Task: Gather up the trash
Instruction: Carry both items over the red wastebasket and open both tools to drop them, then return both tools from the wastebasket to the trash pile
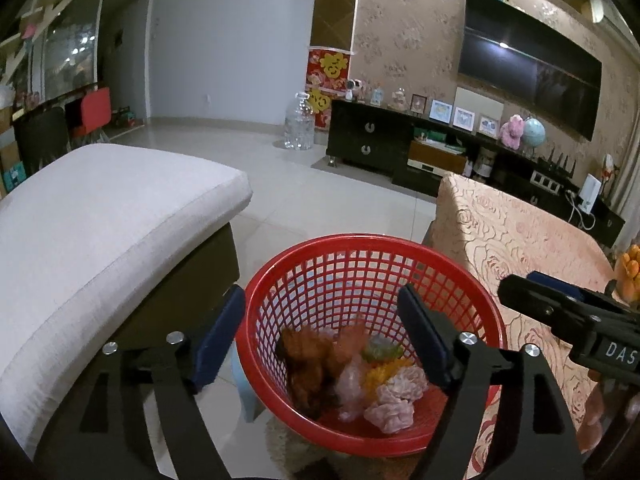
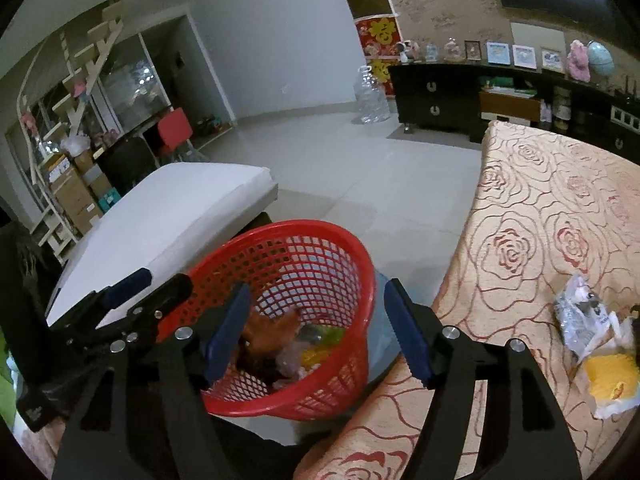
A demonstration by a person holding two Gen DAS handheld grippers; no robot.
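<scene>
While both grippers hang spread and empty over the basket:
- left gripper (image 1: 320,344), right gripper (image 2: 316,332);
- one red basket (image 1: 372,240) on the floor, holding perhaps six wrappers (image 1: 394,396);
- two wrappers on table (image 2: 596,344).

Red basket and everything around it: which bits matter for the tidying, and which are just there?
Part of the job:
red basket
crumpled trash inside it
clear wrapper and yellow packet on the tablecloth

Just lying about:
cushion
water jug
television
</scene>
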